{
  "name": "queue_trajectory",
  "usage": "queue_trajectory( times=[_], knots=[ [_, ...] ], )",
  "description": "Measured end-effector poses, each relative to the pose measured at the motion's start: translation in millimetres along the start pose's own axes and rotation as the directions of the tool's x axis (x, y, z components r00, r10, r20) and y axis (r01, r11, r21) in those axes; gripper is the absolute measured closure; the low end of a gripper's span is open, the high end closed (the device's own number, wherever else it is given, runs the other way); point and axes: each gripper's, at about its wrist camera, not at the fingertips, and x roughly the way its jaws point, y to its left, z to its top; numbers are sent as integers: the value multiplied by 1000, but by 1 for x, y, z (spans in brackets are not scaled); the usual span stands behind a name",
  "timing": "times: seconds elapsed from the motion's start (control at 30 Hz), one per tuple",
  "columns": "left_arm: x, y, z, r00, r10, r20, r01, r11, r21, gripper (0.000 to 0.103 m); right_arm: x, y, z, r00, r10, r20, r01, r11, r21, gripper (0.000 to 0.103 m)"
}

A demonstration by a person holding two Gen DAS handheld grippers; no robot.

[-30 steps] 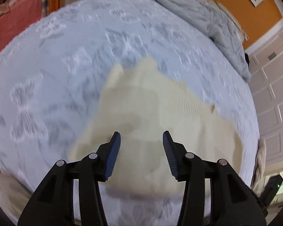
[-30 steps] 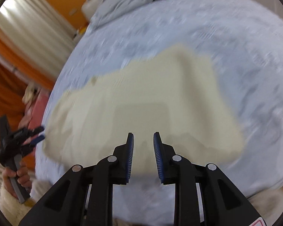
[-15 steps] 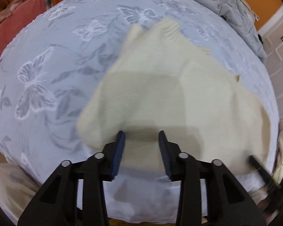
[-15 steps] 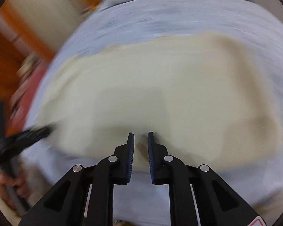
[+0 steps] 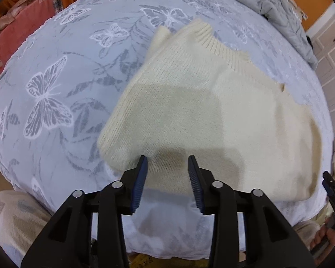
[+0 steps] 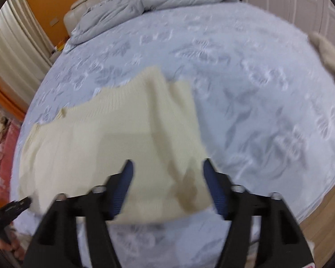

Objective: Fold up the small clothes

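Sweater, cream knit, lies flat on the bed near its front edge, open bedspread beyond. Left gripper and right gripper, jaws just opening, stand apart above its hem, clamping nothing.

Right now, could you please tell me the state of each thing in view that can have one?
Cream sweater: lying flat on the bed, partly folded, ribbed edge away from the grippers.
Left gripper: open over the sweater's near edge; jaws have just been opening.
Right gripper: open wide over the sweater's near corner; jaws have just been opening.
Grey duvet: bunched at the bed's far end.
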Motion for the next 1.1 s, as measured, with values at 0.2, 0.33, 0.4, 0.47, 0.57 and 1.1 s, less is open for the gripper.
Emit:
queue_trajectory(
  times=[0.2, 0.33, 0.4, 0.47, 0.57, 1.1],
  knots=[
    [-25, 19, 15, 984, 2, 180, 17, 994, -105, 14, 37, -16, 6, 995, -35, -93, 33, 999, -20, 29],
    [21, 21, 26, 999, 43, -22, -44, 998, -48, 73, 42, -13, 1, 991, 24, -131, -22, 1000, 13, 91],
    [6, 24, 30, 1000, -7, -4, 6, 998, -69, 91, 12, -19, 12, 981, 183, -62, -177, 979, 103, 92],
    [-12, 30, 34, 999, -51, 4, 52, 994, -94, 91, -20, -19, 21, 976, 216, 1, -215, 973, 80, 93],
    [-4, 37, 33, 999, 17, -32, -19, 998, -66, 91, -5, -32, 16, 986, 148, -69, -145, 988, 58, 94],
    [8, -14, 91, 998, 26, 65, -27, 1000, 4, 34, 59, -2, 64, 993, 44, -111, -44, 999, 2, 39]
  ],
)
